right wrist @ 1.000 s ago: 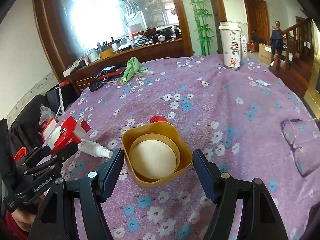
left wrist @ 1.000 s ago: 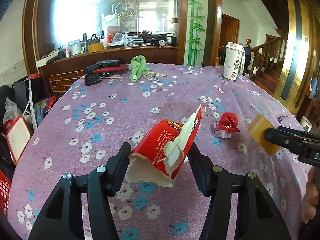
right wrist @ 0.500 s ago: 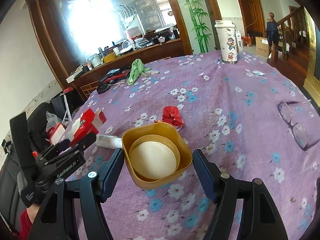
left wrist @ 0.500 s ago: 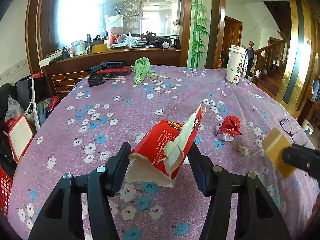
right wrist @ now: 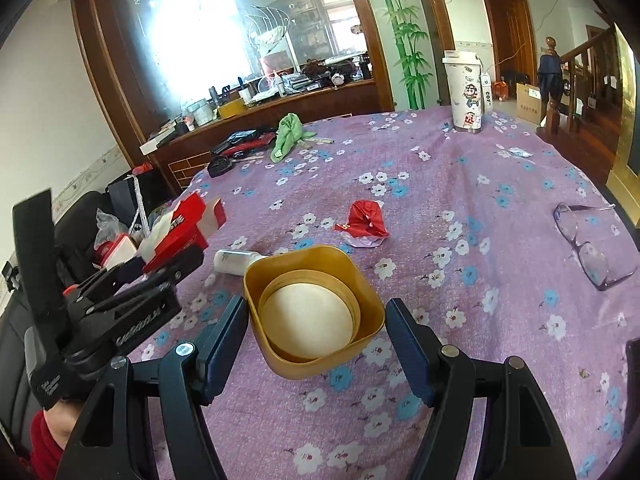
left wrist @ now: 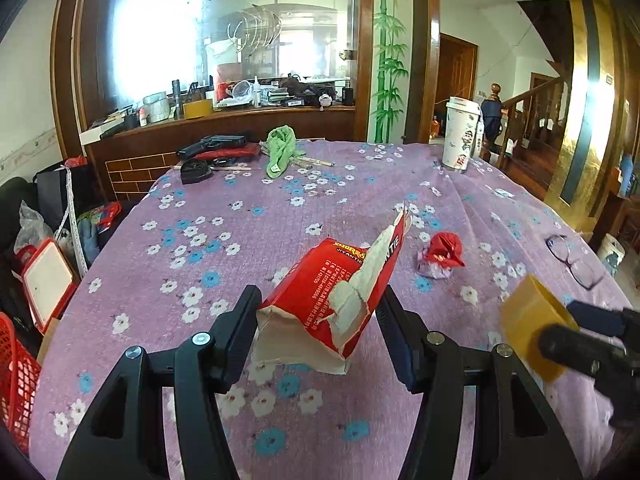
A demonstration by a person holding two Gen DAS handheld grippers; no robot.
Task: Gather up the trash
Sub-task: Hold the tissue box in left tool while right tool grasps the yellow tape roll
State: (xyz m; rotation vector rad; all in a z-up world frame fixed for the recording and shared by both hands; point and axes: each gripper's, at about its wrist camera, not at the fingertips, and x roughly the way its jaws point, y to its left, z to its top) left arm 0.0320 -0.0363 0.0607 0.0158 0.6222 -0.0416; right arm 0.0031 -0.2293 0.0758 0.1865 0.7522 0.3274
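At lower centre of the left wrist view, the left tongs (left wrist: 318, 326) clamp a torn red carton (left wrist: 332, 304) with white ragged edges above the desk (left wrist: 240, 240), while the right tongs (right wrist: 316, 334) grip a yellow cup (right wrist: 314, 314), its base hidden, near a crumpled red wrapper (right wrist: 366, 220).

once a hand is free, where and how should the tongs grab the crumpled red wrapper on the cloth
Probably across the raised red bunch at the top of the crumpled red wrapper, coming down from above. It lies low and loose on the tablecloth, with only thin foil edges at its base, so a level approach would likely push it along. Nothing stands close around it.
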